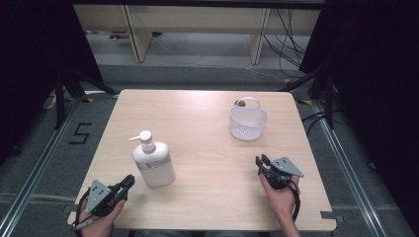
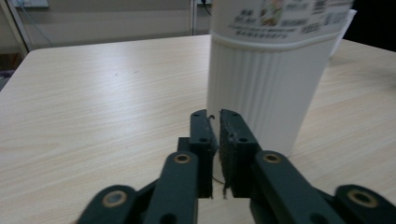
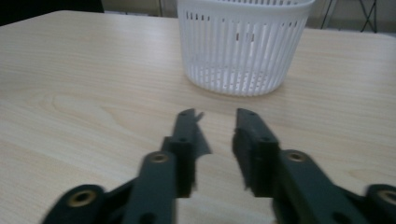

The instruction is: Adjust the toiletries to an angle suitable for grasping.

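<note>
Left tongs (image 2: 215, 114) pressed together, empty, just short of pump bottle (image 1: 153, 161); right tongs (image 3: 218, 114) slightly parted, empty, basket (image 3: 243, 46) ahead on worktop (image 1: 207, 148).

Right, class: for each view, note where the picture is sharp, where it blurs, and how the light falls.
High view: even light, soft shadows, dark surrounds; white plastic pump bottle sharp. Left gripper view: bottle label blurred, light wooden table grain crisp. Right gripper view: right hand-held gripper blurred, white slotted plastic basket slightly soft.

You are working in a lab-like recording space: black curtains (image 1: 29, 59) flank your counter (image 1: 207, 128), cables (image 1: 286, 34) trail across the grey floor (image 1: 44, 148), marked with tape (image 1: 81, 133).
</note>
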`<state>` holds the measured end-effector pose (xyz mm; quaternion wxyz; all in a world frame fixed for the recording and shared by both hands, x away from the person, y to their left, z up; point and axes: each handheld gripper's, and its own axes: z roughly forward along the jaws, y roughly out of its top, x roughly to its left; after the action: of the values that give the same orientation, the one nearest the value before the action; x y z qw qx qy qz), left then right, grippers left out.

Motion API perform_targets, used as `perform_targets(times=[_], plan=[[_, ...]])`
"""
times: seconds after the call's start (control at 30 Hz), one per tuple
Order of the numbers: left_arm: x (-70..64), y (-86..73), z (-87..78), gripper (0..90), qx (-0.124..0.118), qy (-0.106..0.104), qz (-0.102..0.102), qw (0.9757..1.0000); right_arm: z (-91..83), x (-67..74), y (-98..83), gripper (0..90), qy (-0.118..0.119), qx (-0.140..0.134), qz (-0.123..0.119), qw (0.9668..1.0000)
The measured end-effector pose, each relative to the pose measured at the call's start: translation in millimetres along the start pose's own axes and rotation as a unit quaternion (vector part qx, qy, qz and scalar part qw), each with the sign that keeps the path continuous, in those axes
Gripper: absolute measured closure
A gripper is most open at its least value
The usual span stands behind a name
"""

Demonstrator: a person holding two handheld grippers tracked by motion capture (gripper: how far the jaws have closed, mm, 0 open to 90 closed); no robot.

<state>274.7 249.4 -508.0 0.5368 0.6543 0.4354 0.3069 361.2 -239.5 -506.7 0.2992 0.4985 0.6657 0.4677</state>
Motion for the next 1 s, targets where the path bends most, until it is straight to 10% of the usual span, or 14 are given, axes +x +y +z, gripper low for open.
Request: perform_targets(times=[0.23,1.0], plan=[[-17.9,16.5,-1.5,89.4,-0.023,-0.034,0.027,0.9988,1.7,8.5,-2.4,84.4,0.008,-0.001,-0.014,0.9999],[-14.1,21.6,11.4,89.3,-0.01,-0.04,0.033,0.9986,1.3,21.1,1.6,83.3,0.024,-0.008,-0.024,0.9994]])
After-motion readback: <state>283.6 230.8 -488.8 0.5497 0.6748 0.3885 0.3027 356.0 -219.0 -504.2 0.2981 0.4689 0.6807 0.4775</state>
